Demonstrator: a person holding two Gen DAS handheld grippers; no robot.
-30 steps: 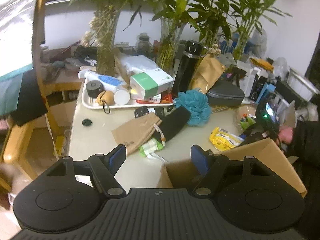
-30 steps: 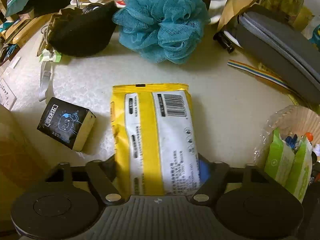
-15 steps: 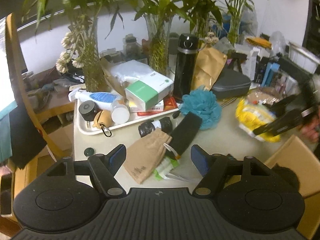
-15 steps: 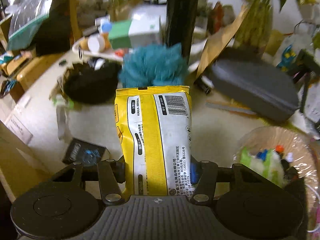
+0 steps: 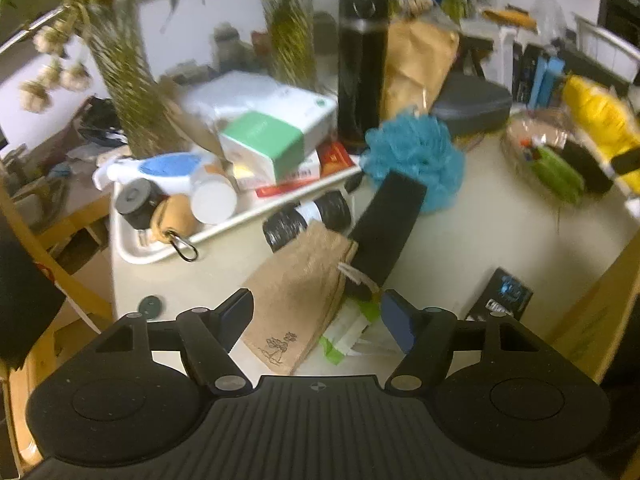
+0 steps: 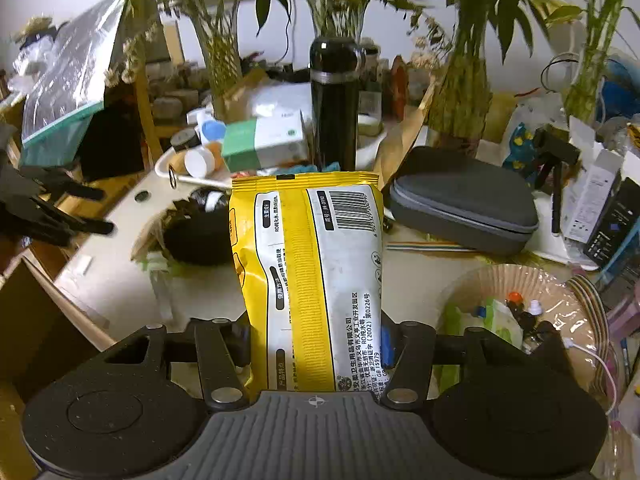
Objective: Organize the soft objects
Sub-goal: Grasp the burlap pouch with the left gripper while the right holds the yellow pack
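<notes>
Right gripper (image 6: 316, 344) clamped low on light, squashy yellow wipes pack (image 6: 308, 276) at frame centre; left gripper (image 5: 316, 316) apart, empty, above soft tan pouch (image 5: 298, 300), best pinched mid-body.

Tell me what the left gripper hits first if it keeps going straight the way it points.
Most likely the tan drawstring pouch: it lies on the table right between and ahead of the open left gripper. Depth is hard to judge through the fisheye.
</notes>
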